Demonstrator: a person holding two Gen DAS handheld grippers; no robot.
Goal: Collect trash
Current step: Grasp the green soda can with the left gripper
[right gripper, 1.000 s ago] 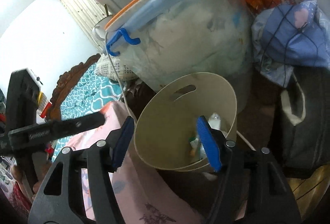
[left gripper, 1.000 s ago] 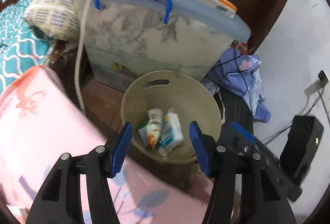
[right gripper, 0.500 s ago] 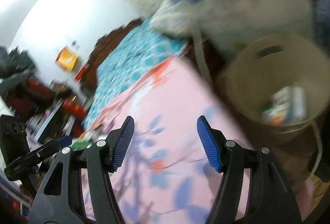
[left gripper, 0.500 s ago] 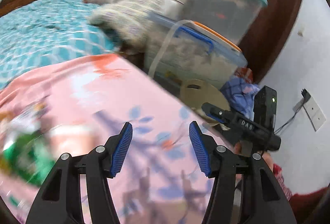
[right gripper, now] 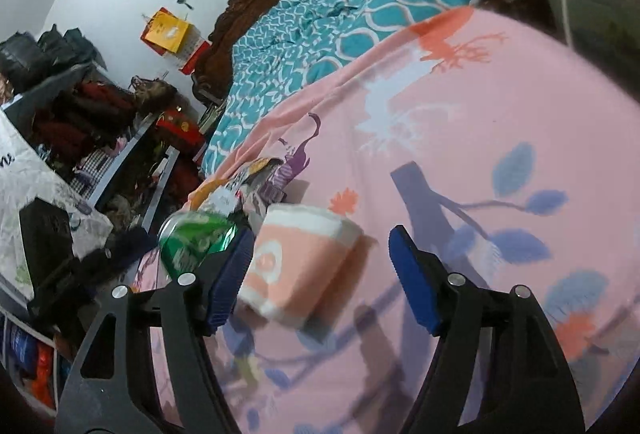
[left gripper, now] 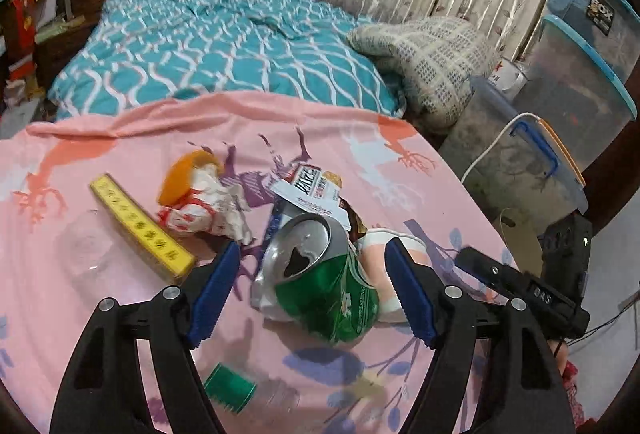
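Trash lies on a pink sheet (left gripper: 400,162). A crushed green can (left gripper: 320,290) sits between the fingers of my left gripper (left gripper: 313,248); its jaws are opening and the pads stand clear of the can. Behind the can are a snack wrapper (left gripper: 312,190), crumpled paper (left gripper: 212,210) and a yellow box (left gripper: 136,226). A pink paper cup (right gripper: 296,266) lies on its side between the fingers of my right gripper (right gripper: 320,234), close to the left pad. Those jaws are opening too and grip nothing. The green can (right gripper: 192,238) lies left of the cup.
A clear plastic cup (left gripper: 88,254) and a green-capped bottle (left gripper: 236,390) also lie on the sheet. A teal quilt (left gripper: 208,42) covers the bed beyond. Stacked storage boxes (left gripper: 568,106) and the tan bin's rim (left gripper: 516,246) stand at the right. Cluttered shelves (right gripper: 80,138) are on the far left.
Both views have swung away from the tan bin to the trash on the pink sheet. Both grippers' jaws stand wider than before, each with an item between them.
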